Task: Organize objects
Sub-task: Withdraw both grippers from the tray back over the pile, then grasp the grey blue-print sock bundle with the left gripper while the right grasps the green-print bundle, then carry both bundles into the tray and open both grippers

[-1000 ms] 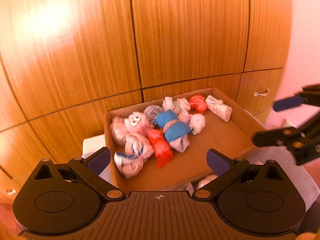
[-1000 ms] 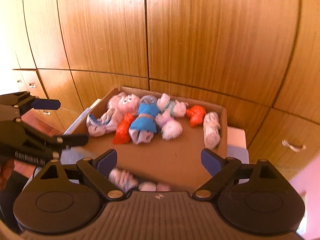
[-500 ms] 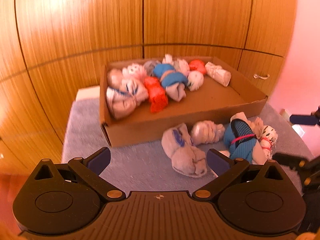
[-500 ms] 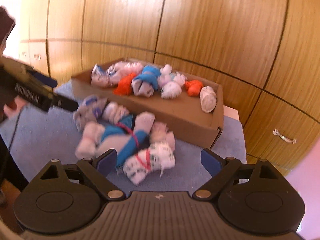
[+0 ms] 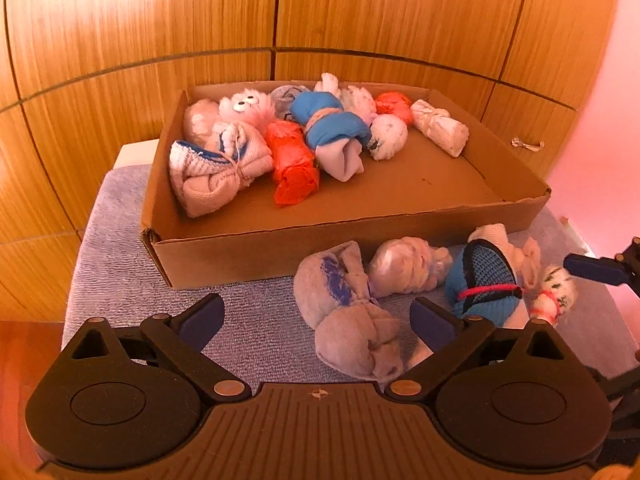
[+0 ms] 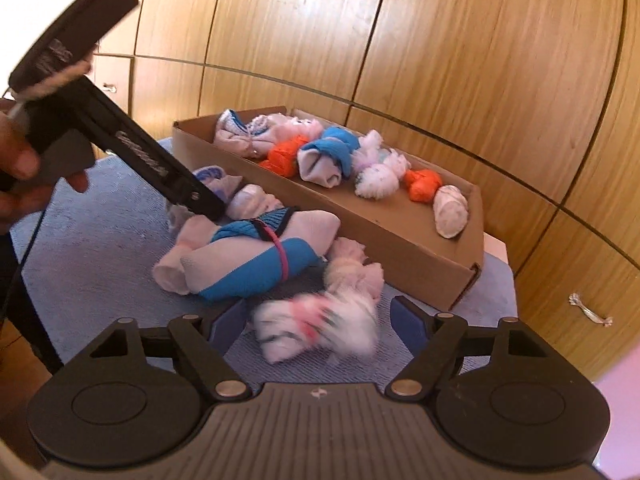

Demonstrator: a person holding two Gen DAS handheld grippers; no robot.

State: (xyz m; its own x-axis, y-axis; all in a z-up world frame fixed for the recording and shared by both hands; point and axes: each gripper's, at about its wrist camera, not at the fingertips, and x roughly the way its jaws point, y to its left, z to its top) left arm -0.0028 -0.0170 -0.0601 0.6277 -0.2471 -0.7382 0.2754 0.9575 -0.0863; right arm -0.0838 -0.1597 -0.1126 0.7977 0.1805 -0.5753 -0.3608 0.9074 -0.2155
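A home, most likely a bedroom or dressing corner. Floor-to-ceiling wooden wardrobe panels [image 5: 360,8] with small metal drawer handles [image 6: 590,310] behind, a blue-grey towel-like cloth [image 5: 120,280] spread over a low white surface, and a shallow cardboard box [image 5: 360,240] filled with rolled and tied sock bundles [image 5: 296,156], more of them [image 6: 256,264] lying loose on the cloth in front. Warm household light, a pale pink wall [image 5: 600,120] to one side, wooden flooring [image 5: 24,352] below.

A blue-grey towel [image 5: 248,320] carries the cardboard box [image 5: 256,252] and loose sock bundles [image 5: 352,320].
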